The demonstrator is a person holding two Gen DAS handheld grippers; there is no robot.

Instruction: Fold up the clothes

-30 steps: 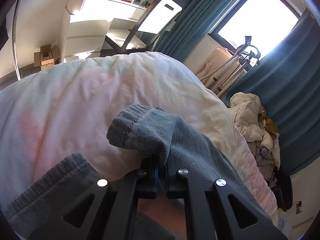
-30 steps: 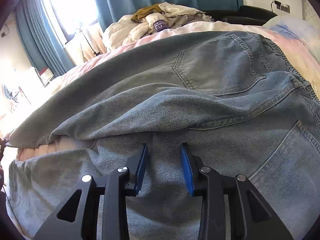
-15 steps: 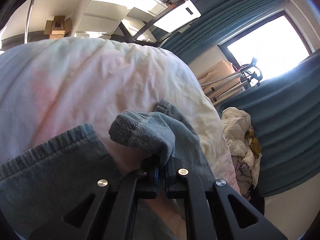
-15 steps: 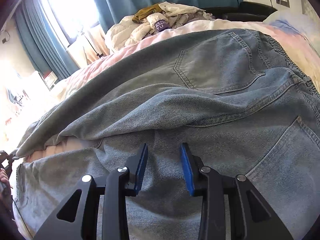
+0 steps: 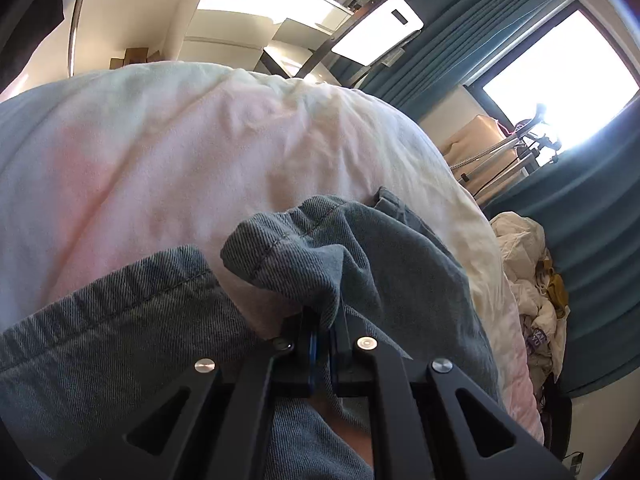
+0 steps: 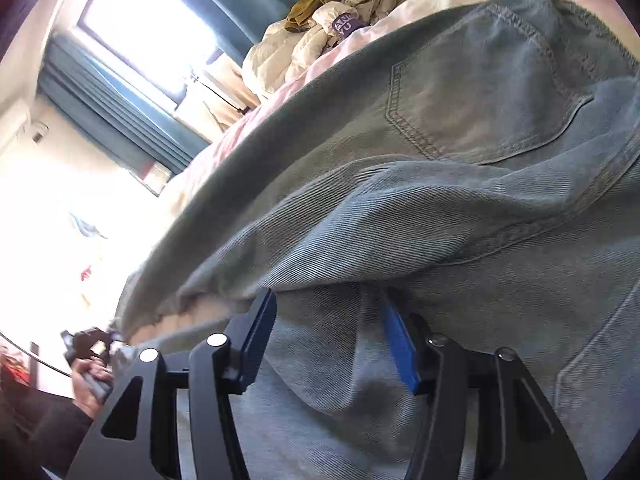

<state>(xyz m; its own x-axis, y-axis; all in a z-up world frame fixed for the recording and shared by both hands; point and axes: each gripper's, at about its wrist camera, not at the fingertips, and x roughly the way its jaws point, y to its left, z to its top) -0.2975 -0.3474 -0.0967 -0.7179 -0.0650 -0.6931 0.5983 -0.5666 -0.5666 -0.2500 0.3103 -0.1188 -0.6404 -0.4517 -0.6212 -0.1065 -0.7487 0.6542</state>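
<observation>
Left wrist view: the left gripper [image 5: 322, 330] is clenched on a bunched hem of the jeans [image 5: 320, 256], which lie near the camera on a pale pink and cream duvet [image 5: 200, 152]; far off are a white desk [image 5: 248, 28], teal curtains [image 5: 592, 216] and, at the right, a heap of clothes [image 5: 528, 280]. Right wrist view: the right gripper [image 6: 328, 320] sits low over the jeans [image 6: 440, 208], its blue pads [image 6: 262, 336] spreading apart with denim lying loose between them, ungripped. A back pocket [image 6: 480, 92] shows beyond, a folded ridge crosses the middle, and the other gripper [image 6: 86, 342] appears small at far left.
</observation>
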